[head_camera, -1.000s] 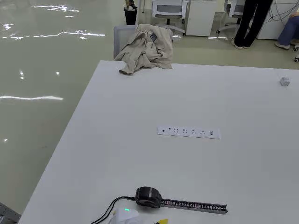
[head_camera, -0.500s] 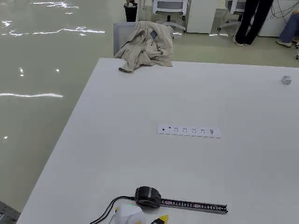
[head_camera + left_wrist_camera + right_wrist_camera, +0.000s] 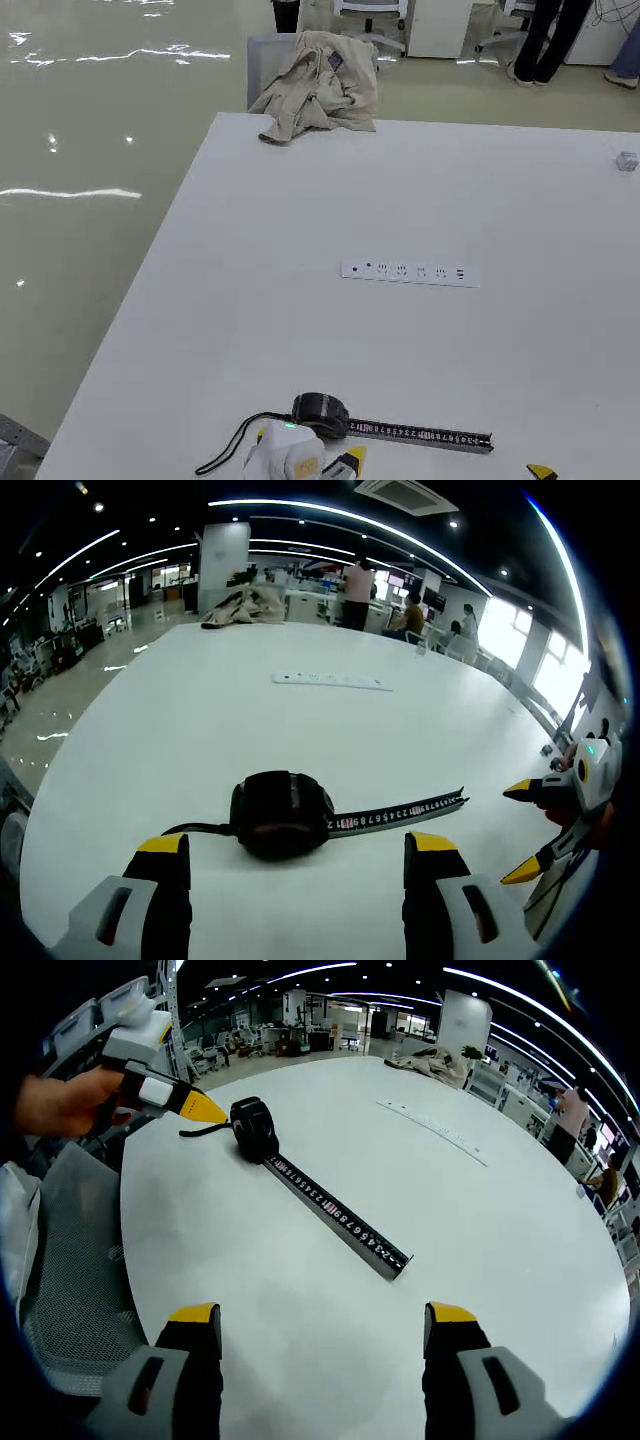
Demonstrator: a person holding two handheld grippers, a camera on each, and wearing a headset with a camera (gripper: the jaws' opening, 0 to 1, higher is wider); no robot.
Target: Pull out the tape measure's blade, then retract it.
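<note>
Two tools are in play, and both have their jaws apart and hold nothing. The tape measure point(image 3: 322, 413) lies near the front edge of the white counter point(image 3: 300, 250). My left tool point(image 3: 295, 843) stands just before its black case point(image 3: 283, 813), one jaw on each side; I cannot tell whether they touch it. The blade point(image 3: 335, 1215) is already out by a good length and lies flat on the counter, numbers up. My right tool point(image 3: 322, 1312) looks at its free end, near the hook but apart from it.

I judge that the pull is mostly done and the return comes next. To do it well, I should first close the left tool on the two flat sides of the case, square and firm, so that it does not turn. The black cord point(image 3: 228, 452) at the back of the case must not be caught in the jaws. Then I should pinch the blade close to the hook with the right tool and lead it back slowly, in line with the mouth of the case. If I let it go free, it may whip and twist.

As for containers, the case is the only one that I find. It keeps the rest of the blade coiled inside, which I cannot see. A power strip point(image 3: 410, 272) lies well apart, farther on the counter.
</note>
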